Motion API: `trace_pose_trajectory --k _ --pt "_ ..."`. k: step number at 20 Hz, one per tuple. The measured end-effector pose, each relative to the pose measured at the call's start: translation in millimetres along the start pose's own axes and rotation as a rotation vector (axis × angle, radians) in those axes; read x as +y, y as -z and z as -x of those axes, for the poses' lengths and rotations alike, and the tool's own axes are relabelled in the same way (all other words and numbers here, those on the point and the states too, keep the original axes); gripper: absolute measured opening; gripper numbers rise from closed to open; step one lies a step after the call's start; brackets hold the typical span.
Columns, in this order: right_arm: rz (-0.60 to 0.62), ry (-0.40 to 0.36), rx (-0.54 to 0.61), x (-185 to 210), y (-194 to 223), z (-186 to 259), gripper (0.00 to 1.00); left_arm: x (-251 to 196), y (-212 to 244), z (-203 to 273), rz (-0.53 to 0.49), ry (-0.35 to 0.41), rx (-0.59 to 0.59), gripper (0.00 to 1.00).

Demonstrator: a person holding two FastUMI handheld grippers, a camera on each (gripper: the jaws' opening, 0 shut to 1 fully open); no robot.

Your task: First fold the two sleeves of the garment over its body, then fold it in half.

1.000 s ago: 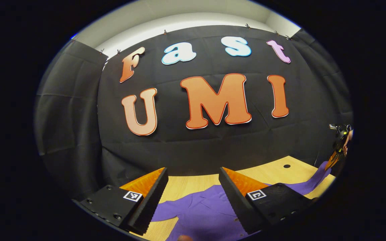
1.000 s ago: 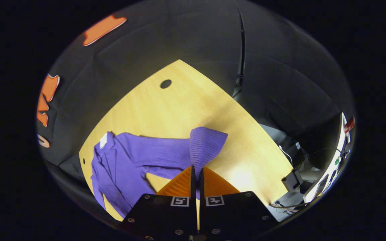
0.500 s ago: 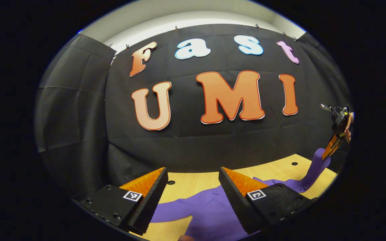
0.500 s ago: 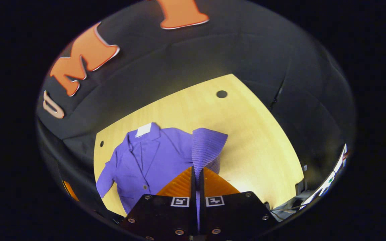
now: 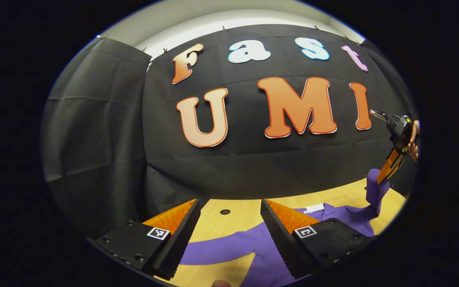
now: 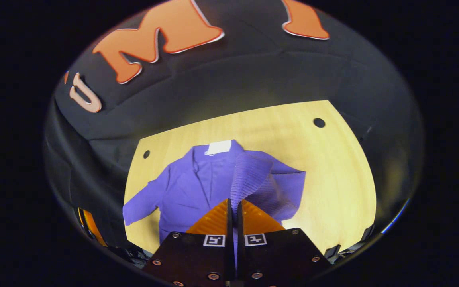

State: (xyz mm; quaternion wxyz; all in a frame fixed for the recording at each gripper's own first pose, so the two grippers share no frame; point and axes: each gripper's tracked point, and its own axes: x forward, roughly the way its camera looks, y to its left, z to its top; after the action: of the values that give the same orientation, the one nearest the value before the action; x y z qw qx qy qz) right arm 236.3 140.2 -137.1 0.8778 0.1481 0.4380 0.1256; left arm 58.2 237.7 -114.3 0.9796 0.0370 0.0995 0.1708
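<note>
Garment (image 6: 197,187) purple, flat on table (image 6: 333,167); right gripper (image 6: 233,205) pinching ribbed cuff (image 6: 247,175)

The garment (image 6: 197,187) is soft matt purple cloth, smooth over the body, with a ribbed knit cuff (image 6: 247,179) and a small white cloth-like tag (image 6: 218,147) at the collar. The table (image 6: 333,175) is pale wood-look board, smooth with a slight sheen. The left gripper (image 5: 229,227) has matt plastic housing and fingers (image 5: 277,231) with finely ridged inner faces. The wall (image 5: 94,139) is matt, creased cloth.

Bare table (image 6: 333,167) right of the garment (image 6: 189,191) — booth wall close behind.
</note>
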Motion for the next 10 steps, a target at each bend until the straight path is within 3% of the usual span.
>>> trace_pose_trajectory --k 5,6,7,9,10 --pt "0.072 -0.061 0.014 59 4 -22 0.03 33 21 -9 0.003 -0.046 0.04 0.98" --pt "0.076 -0.064 0.023 66 8 -28 0.13 39 27 -9 0.004 -0.051 0.054 0.98" --pt "0.07 -0.055 0.027 71 11 -35 0.04 41 30 -12 0.006 -0.05 0.063 0.98" --pt "0.054 -0.05 0.038 84 21 -46 0.06 47 37 -15 -0.001 -0.056 0.079 0.98" --pt "0.054 -0.073 0.038 93 25 -46 0.13 51 40 -17 -0.008 -0.058 0.088 0.98"
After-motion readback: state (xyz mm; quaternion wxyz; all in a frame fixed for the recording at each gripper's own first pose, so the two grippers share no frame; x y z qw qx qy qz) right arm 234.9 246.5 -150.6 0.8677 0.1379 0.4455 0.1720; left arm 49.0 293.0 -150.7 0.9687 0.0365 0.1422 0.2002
